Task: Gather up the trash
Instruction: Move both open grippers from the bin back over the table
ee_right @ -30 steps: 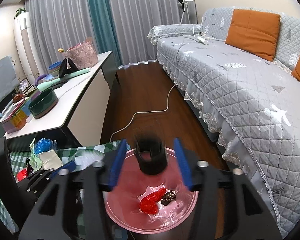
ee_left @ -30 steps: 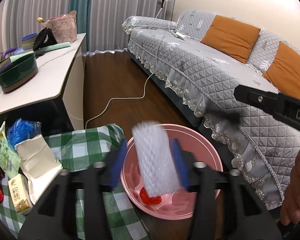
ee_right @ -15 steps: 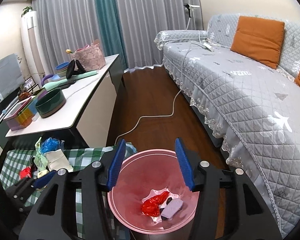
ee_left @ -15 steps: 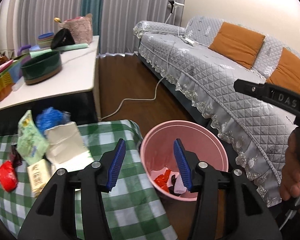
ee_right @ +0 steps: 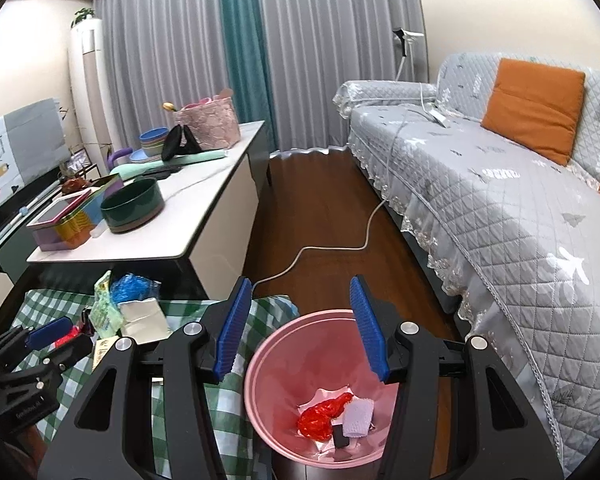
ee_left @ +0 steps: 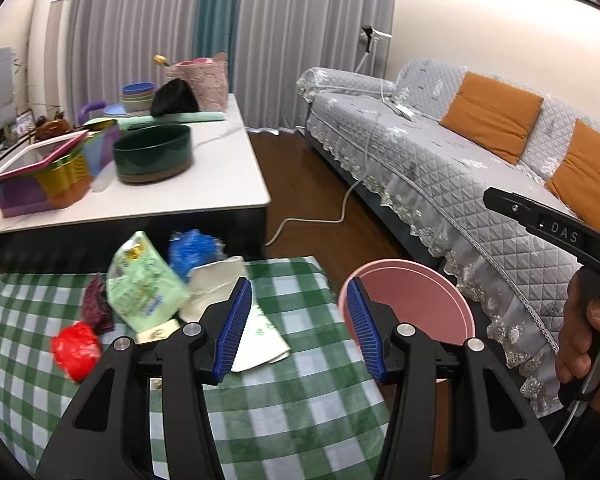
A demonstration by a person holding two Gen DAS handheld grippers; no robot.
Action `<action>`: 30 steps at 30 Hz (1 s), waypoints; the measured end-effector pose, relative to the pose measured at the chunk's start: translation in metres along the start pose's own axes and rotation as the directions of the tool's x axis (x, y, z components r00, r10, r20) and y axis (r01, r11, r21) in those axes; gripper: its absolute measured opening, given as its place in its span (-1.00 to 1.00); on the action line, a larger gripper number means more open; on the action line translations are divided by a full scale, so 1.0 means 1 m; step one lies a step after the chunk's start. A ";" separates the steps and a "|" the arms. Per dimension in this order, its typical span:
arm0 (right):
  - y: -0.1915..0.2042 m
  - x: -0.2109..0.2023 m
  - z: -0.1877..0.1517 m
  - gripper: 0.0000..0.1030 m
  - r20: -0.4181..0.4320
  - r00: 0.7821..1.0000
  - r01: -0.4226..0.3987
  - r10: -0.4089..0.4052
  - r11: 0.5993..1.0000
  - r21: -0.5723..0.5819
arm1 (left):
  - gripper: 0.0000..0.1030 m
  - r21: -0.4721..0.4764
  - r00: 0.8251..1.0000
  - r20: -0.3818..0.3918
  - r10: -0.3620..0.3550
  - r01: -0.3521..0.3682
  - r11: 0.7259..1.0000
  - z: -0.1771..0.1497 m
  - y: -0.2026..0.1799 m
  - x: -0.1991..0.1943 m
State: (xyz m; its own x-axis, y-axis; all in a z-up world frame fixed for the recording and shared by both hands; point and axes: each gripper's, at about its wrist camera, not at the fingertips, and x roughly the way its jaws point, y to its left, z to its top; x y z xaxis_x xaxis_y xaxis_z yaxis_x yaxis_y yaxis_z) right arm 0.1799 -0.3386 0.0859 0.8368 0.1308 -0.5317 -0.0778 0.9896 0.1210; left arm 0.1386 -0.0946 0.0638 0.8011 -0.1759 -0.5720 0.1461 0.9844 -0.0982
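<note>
My left gripper is open and empty above the green checked cloth. On the cloth before it lie a red wrapper, a maroon wrapper, a green packet, a blue crumpled bag, a cream carton and white printed paper. The pink bin stands just right of the cloth. My right gripper hangs open and empty over the pink bin. Inside lie a red wrapper, a white foam piece and a dark scrap.
A white side table behind the cloth carries a green bowl, coloured boxes and a pink basket. A grey quilted sofa runs along the right. A white cable lies on the wooden floor between them. A hand holds the right tool.
The white foam piece and a dark scrap that were between the jaws now lie in the bin. My left gripper has swung left from the bin to over the cloth; the right has risen slightly.
</note>
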 end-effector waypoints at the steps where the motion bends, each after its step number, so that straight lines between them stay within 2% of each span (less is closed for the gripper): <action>1: 0.004 -0.002 0.001 0.01 0.006 1.000 -0.004 0.004 1.000 -0.004 | -0.04 -0.005 1.000 0.004 0.004 -0.004 1.000 0.000 0.004 -0.003; 11: 0.046 -0.010 0.005 0.01 0.042 0.998 -0.047 0.049 0.997 -0.055 | -0.04 -0.018 0.999 0.027 0.040 -0.040 0.999 0.001 0.045 -0.030; 21: 0.078 0.000 0.001 0.01 0.037 0.995 -0.092 0.096 0.992 -0.085 | -0.04 -0.027 0.992 0.065 0.111 -0.109 0.994 0.027 0.103 -0.059; 26: 0.085 0.012 0.000 -0.05 0.010 0.992 -0.128 0.129 0.990 -0.064 | -0.04 -0.075 0.989 0.057 0.135 -0.130 0.989 0.032 0.139 -0.062; 30: 0.095 0.023 -0.005 -0.10 -0.018 0.988 -0.152 0.151 0.986 -0.069 | -0.04 -0.090 0.983 0.058 0.173 -0.167 0.982 0.024 0.163 -0.061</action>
State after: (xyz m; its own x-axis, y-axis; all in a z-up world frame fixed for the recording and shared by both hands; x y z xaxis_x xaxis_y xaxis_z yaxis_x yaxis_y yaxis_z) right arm 0.1889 -0.2416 0.0814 0.8053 0.2800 -0.5225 -0.2414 0.9599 0.1424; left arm 0.1278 0.0760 0.1026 0.8468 -0.0034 -0.5318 -0.0424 0.9964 -0.0739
